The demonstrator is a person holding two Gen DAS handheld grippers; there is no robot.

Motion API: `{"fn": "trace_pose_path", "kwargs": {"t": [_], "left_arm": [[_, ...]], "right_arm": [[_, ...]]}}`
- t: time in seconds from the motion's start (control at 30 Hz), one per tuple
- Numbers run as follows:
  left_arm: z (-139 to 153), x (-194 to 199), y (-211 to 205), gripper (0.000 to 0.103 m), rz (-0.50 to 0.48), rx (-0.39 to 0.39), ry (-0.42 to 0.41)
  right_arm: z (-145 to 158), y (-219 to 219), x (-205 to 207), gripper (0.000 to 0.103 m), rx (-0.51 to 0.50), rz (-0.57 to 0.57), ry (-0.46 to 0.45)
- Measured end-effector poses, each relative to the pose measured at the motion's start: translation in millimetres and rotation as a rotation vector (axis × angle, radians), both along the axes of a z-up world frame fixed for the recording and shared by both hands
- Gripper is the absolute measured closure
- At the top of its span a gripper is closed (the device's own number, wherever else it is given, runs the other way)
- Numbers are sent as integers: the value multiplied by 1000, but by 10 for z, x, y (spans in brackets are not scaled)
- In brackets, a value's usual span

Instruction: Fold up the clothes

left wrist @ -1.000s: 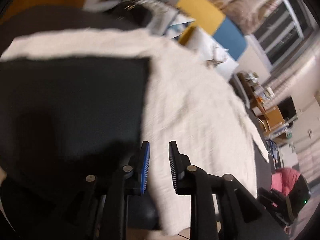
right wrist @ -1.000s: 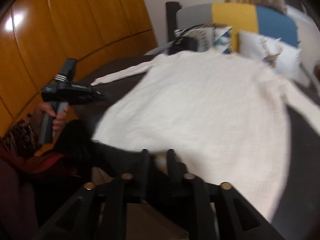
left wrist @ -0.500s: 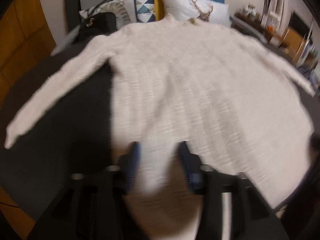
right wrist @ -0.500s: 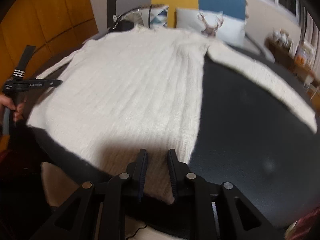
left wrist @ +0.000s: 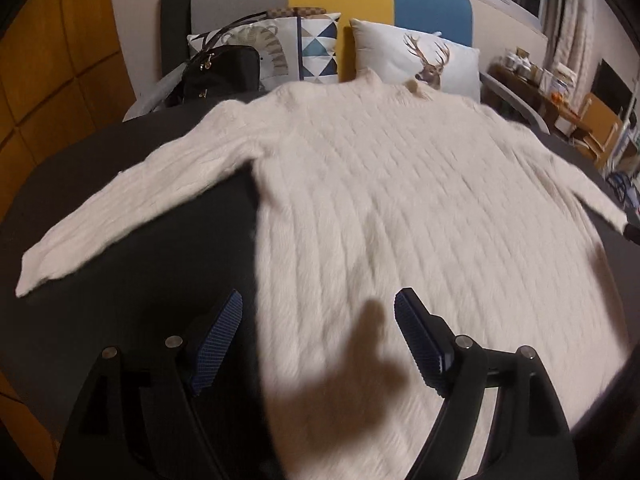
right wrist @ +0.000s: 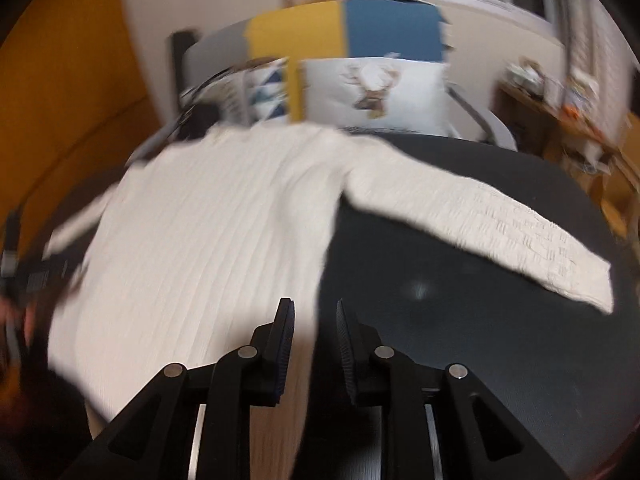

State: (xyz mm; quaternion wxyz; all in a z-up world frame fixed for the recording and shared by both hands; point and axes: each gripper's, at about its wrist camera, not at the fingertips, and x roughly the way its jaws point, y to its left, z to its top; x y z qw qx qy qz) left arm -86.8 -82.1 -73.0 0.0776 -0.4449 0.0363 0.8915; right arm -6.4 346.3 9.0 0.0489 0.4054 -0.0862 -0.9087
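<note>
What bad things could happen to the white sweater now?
1. The sweater's collar lies against the deer pillow; a fold upward might snag or shove it.
2. The hem seems to hang off the table's near edge, so a tug could slide it off.
3. The left gripper has just opened wide, holding nothing; closing carelessly could bunch the knit.

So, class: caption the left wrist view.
Open left tool above a white sweater spread flat on a dark bed.

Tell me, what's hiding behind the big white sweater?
Behind the white sweater sit a deer pillow, a triangle-patterned pillow and a black bag. The sweater's collar covers the deer pillow's bottom edge.
</note>
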Motion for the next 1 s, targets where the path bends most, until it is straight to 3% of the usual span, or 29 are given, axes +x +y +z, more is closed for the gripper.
{"fn": "trace_pose_path", "kwargs": {"t": [0.1, 0.27, 0.4, 0.57, 0.73, 0.9, 1.0], "left_arm": [[-37, -177, 46, 21, 29, -5, -5], [-175, -384, 24, 21, 80, -26, 1], [-316, -346, -115, 19, 86, 62, 29], [-354, -311, -79, 16, 59, 33, 57], [-365, -301, -84, 14, 56, 32, 67], [-384, -318, -119, 14, 53, 34, 71], [-397, -311, -135, 13, 52, 30, 74]], "right_arm": [[-36, -72, -509, 84, -17, -7, 3], [-142, -469, -1220, 92, 124, 39, -1], [-276, -591, -1658, 94, 196, 71, -21], [-621, -618, -1957, 95, 292, 93, -154], [-634, -408, -2023, 97, 263, 14, -119], [-656, -437, -2059, 97, 424, -6, -76], [-680, -431, -2075, 97, 451, -20, -57]]}}
